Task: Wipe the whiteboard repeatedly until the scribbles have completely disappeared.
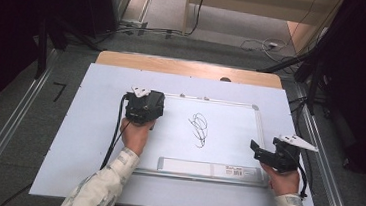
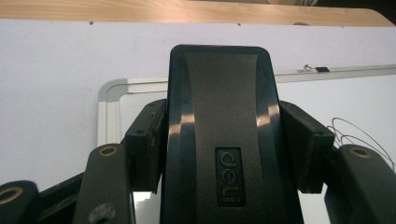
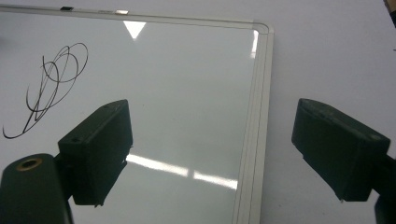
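In the left gripper view, the left gripper [image 2: 219, 140] has its fingers clamped on a black plastic whiteboard eraser [image 2: 219, 116] at centre frame, embossed "deli". The high view shows that eraser [image 1: 144, 105] over the upper left of the white, silver-framed whiteboard [image 1: 230, 118], left of a black scribble [image 1: 199, 128]. In the right gripper view, the right gripper [image 3: 224, 154] holds nothing, fingers wide apart over the board's right edge [image 3: 254, 116]. A label on the board's tray [image 1: 210, 169] is too small to read.
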